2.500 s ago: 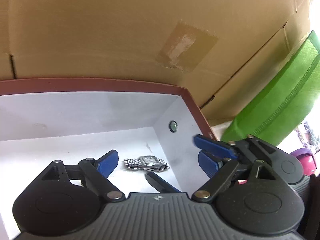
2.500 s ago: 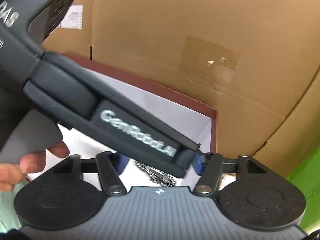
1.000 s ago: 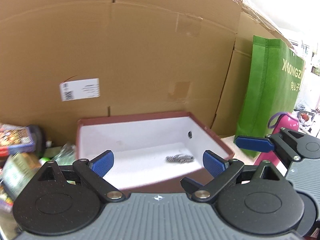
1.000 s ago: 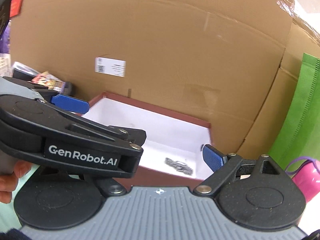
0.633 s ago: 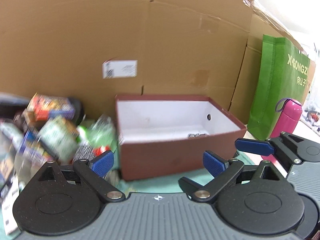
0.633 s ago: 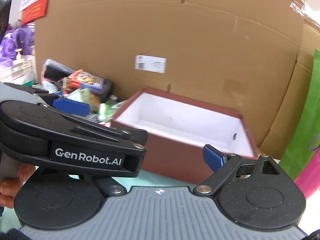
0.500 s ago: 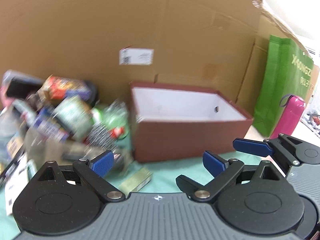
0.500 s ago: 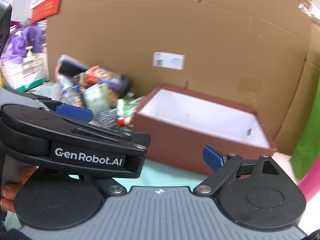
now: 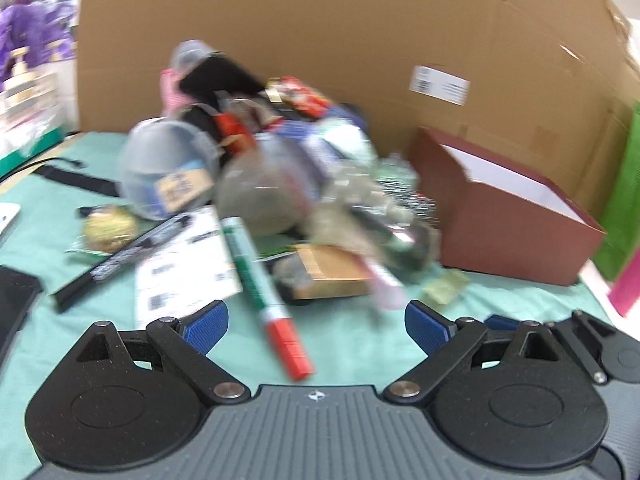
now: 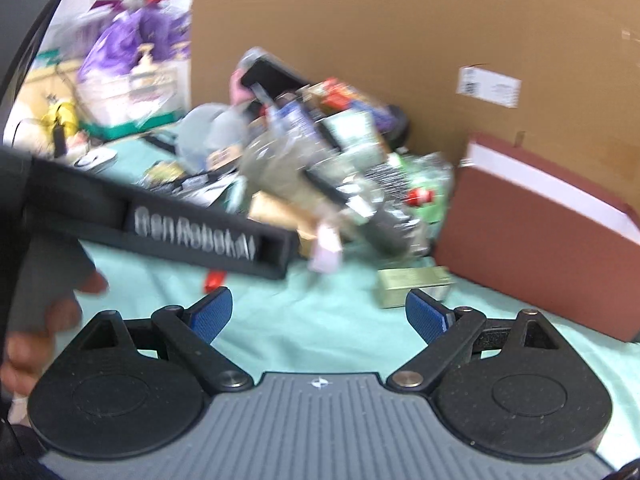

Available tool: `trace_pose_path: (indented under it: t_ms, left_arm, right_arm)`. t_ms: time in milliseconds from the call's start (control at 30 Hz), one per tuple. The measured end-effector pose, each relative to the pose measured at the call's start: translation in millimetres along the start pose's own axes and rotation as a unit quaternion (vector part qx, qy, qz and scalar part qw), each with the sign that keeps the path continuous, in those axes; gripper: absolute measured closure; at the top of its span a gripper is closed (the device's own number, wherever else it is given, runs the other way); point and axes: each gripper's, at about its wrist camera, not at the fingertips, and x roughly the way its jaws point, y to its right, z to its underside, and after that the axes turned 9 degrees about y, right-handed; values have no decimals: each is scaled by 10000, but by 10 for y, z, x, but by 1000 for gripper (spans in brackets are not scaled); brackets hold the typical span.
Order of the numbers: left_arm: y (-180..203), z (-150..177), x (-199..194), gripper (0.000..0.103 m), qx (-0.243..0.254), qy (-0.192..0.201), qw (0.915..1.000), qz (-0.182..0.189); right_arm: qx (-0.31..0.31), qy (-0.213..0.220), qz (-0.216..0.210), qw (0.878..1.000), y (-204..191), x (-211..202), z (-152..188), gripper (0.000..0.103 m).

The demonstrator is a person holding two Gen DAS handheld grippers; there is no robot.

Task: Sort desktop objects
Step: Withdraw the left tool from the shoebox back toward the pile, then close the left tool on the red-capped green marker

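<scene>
A blurred pile of desktop objects [image 9: 280, 160] lies on the green cloth against the cardboard wall; it also shows in the right wrist view [image 10: 320, 172]. A dark red box [image 9: 508, 224] with a white inside stands right of the pile, also in the right wrist view [image 10: 540, 240]. A green marker with a red cap [image 9: 268, 300] lies in front of my left gripper [image 9: 316, 324], which is open and empty. My right gripper [image 10: 318, 314] is open and empty above bare cloth. A small gold box [image 10: 414, 282] lies just ahead of it.
A clear round container [image 9: 168, 168], a gold ball [image 9: 108, 226], a black pen [image 9: 120, 258] and white printed sheets [image 9: 180, 268] lie left of the pile. A green bag [image 9: 624, 200] and a pink bottle [image 9: 628, 284] stand at the right. The left gripper's body [image 10: 160, 232] crosses the right wrist view.
Both grippers have pulled back out of the red box, leaving the watch inside, and swung left. The pile of objects now fills the views and the box sits at the right.
</scene>
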Motion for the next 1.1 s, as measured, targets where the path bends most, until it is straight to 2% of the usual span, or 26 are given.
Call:
trace_pose_path:
  t_ms: [133, 267, 300, 333, 433, 533, 600, 667, 800, 867, 1100]
  left_arm:
    - [-205, 50, 77, 7, -92, -180, 9996, -211]
    - [-319, 93, 165, 11, -130, -330, 9992, -183]
    - [-337, 97, 185, 11, -134, -357, 9991, -176]
    - [-348, 99, 197, 12, -145, -370, 9991, -171]
    - [-372, 81, 216, 20, -181, -395, 9990, -83]
    - [-400, 59, 246, 26, -339, -467, 9983, 42]
    - [-408, 46, 264, 27, -382, -472, 9981, 32]
    - [-409, 30, 287, 27, -403, -487, 9980, 25]
    - [-391, -1, 353, 32, -438, -519, 9977, 4]
    - [-369, -6, 370, 34, -433, -530, 9977, 11]
    - [-307, 14, 370, 45, -298, -539, 9981, 15]
  right_arm:
    - [115, -126, -198, 9997, -139, 146, 45, 12]
    - [209, -229, -320, 9990, -224, 264, 86, 15]
    - [198, -247, -352, 9989, -252, 286, 89, 27]
    - [172, -272, -376, 9988, -280, 309, 94, 33]
    - [109, -262, -422, 9987, -339, 362, 74, 37]
    - [70, -252, -525, 9983, -386, 414, 47, 47]
    - [5, -217, -602, 9979, -422, 452, 33, 57]
    - [-81, -186, -644, 9977, -470, 478, 9, 61]
    - [-177, -149, -772, 9967, -528, 496, -15, 83]
    - [-279, -138, -730, 9968, -546, 459, -3, 90]
    - [-192, -313, -750, 9965, -506, 235, 48, 94]
